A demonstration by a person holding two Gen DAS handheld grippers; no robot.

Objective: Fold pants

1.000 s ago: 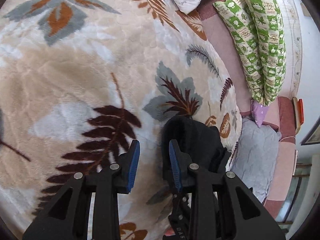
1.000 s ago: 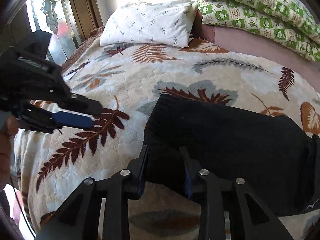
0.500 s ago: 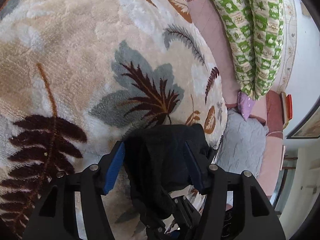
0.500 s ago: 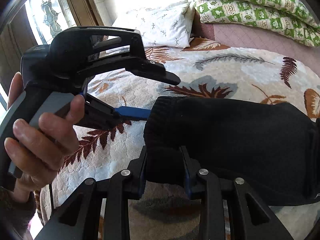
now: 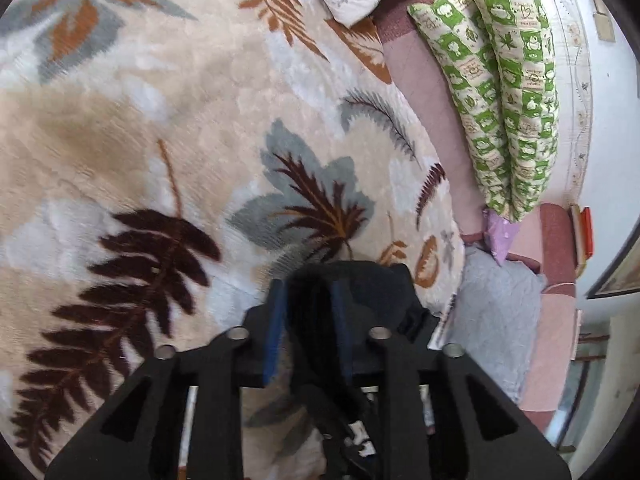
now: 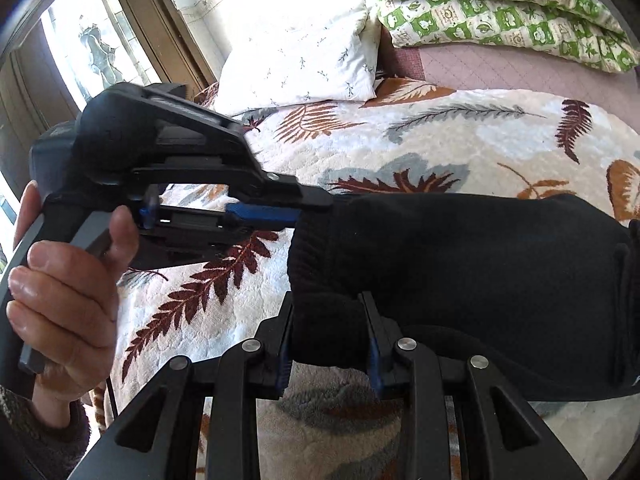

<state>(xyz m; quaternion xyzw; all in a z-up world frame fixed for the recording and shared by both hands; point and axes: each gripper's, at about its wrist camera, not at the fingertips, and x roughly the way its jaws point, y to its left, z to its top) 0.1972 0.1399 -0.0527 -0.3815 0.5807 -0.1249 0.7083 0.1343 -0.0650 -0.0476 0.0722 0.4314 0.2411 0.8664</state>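
Black pants [image 6: 480,260] lie folded lengthwise on a leaf-patterned blanket [image 5: 160,120], their ribbed cuff end pointing left in the right wrist view. My right gripper [image 6: 328,340] is shut on the near corner of that cuff. From the left, my left gripper [image 6: 308,208], held by a hand [image 6: 68,300], reaches the far corner of the same cuff. In the left wrist view the left gripper [image 5: 308,312] has dark pants [image 5: 372,284] fabric filling the gap between its blue pads, which press on it. The waist end runs out of view at the right.
A white pillow [image 6: 296,64] and a folded green checked quilt [image 6: 500,4] lie at the head of the bed. A grey blanket [image 5: 492,320] sits past the patterned one's edge. A glazed wooden door [image 6: 100,48] stands behind the left hand.
My left gripper came from beside the cuff onto it, stood wide around the fabric, then narrowed on it. The right gripper kept its grip and place.
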